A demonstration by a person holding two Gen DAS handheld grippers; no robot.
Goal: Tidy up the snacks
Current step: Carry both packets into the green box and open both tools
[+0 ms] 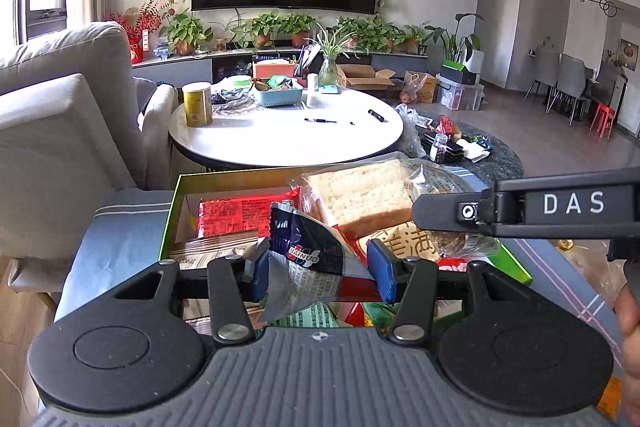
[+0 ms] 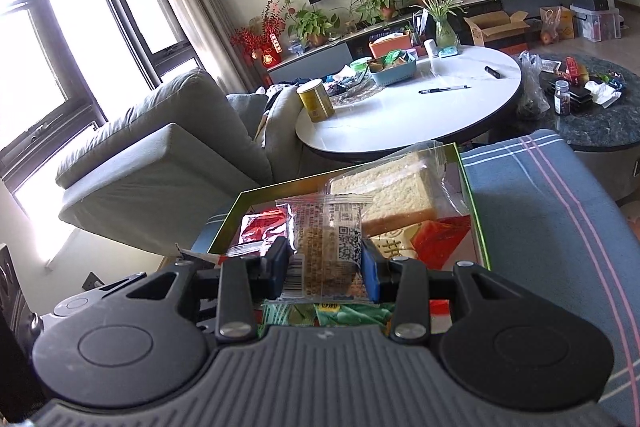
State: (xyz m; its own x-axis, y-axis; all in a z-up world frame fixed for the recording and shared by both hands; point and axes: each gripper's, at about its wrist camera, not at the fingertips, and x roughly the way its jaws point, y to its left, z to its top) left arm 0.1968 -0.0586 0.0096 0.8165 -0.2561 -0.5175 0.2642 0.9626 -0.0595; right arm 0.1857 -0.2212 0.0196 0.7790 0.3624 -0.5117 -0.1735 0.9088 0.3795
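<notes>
Placement: snacks gather in green-rimmed box (image 1: 170,223) on striped cloth, so both packets hang above it | left gripper (image 1: 318,269): narrowly parted, clamped on blue BAINUO packet (image 1: 308,259) | right gripper (image 2: 326,267): narrowly parted, clamped on clear cake packet (image 2: 326,243) | bagged bread (image 2: 396,189) lies inside the box.

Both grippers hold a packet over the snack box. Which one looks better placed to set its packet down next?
Probably right. The right gripper holds its clear cake packet upright over the box. The left gripper's dark blue packet hangs crumpled and tilted.
</notes>
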